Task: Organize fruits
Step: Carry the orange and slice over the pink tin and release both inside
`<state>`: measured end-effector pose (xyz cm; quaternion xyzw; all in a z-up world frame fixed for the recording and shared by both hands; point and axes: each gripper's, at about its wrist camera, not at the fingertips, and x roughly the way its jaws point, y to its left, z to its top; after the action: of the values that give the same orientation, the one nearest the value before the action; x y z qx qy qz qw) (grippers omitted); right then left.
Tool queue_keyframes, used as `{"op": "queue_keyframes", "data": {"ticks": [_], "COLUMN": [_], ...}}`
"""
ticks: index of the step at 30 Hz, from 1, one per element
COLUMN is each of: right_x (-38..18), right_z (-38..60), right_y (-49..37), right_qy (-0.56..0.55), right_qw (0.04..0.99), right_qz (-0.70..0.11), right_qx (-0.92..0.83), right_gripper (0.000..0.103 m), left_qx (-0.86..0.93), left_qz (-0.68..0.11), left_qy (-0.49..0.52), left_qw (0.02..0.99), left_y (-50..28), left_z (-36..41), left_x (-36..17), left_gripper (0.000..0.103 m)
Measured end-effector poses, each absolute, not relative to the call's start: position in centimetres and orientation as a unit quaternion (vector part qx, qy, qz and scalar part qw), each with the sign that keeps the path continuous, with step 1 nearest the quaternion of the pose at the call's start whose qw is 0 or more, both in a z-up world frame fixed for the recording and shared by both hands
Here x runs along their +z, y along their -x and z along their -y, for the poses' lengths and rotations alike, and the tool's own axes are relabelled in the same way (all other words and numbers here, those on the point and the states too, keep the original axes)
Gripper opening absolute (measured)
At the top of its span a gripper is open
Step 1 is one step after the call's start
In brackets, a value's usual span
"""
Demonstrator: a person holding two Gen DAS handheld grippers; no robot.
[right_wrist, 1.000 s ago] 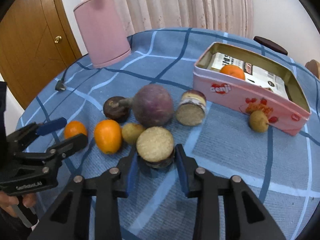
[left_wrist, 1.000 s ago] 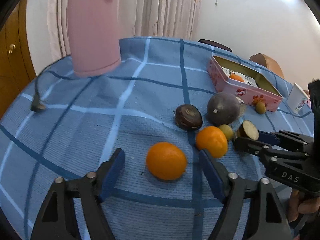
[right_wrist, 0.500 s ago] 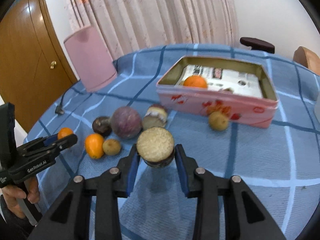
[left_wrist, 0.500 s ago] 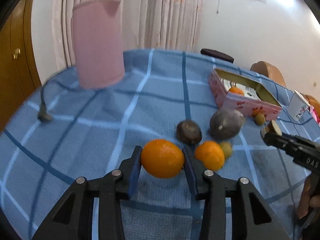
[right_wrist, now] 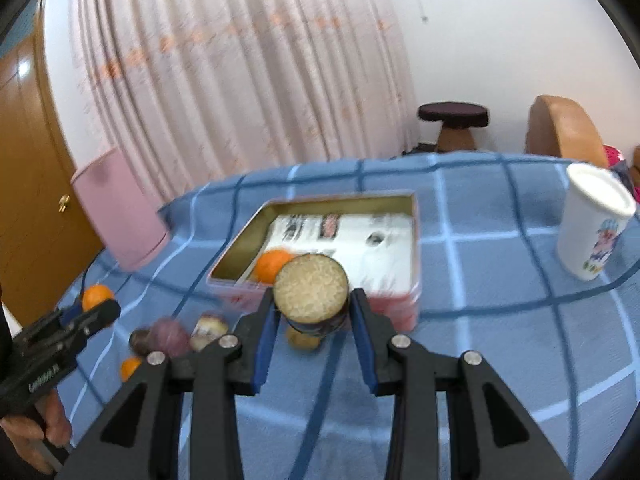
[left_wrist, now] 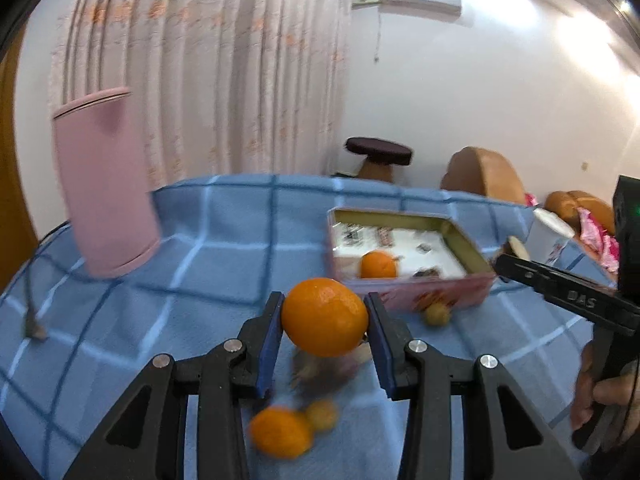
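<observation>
Lying wide open on top: tin (right_wrist: 414, 240), one orange (right_wrist: 269, 265) sitting in its near left corner. Standing in the way: cup (right_wrist: 592, 232) at right, pink box (left_wrist: 102, 188) at left, fruits (right_wrist: 168, 336) crowding the cloth (right_wrist: 500, 320) before the tin.

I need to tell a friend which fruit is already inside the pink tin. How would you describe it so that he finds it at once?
Find the pink rectangular tin on the blue checked tablecloth, between the tall pink container and the white paper cup. Inside, near the front corner, lies one small orange. It is the only fruit within the walls; the other fruits are outside, on the cloth or held in a gripper.
</observation>
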<state>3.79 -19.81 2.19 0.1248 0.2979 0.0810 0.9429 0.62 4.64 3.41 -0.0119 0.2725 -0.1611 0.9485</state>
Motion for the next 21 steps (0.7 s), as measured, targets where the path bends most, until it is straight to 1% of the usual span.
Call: {"op": "queue_keyframes", "data": {"ticks": [5,9,14,21], "right_x": [3.2,2.8,0.5,-0.8], "right_z": [20.9,21.5,21.3,22.0], "right_y": [-6.6,-8.8,-11.1,-12.5], "right_qy": [-0.111,-0.119,-0.107,-0.110], "right_qw": [0.953,0.954,0.947,0.941], "right_qz": [-0.279,-0.277,-0.302,-0.320], "right_qx": [0.035,0.015,0.014,0.021], "right_gripper": [0.039,0.039,0.039,0.039], "left_qx": [-0.177,-0.180,-0.171,-0.166], "left_qz": [-0.265,-0.261,-0.278,-0.309], "left_qy": [0.012,0.008,0.002,-0.007], "left_qw": [0.948,0.948,0.945,0.937], "left_y": [-3.2,-5.8,-8.3,-11.5], "left_z": [-0.9,1.9,4.5,6.9], "left_x": [4.1,4.2,3.3,1.6], "left_gripper": [0.042,0.042,0.042,0.042]}}
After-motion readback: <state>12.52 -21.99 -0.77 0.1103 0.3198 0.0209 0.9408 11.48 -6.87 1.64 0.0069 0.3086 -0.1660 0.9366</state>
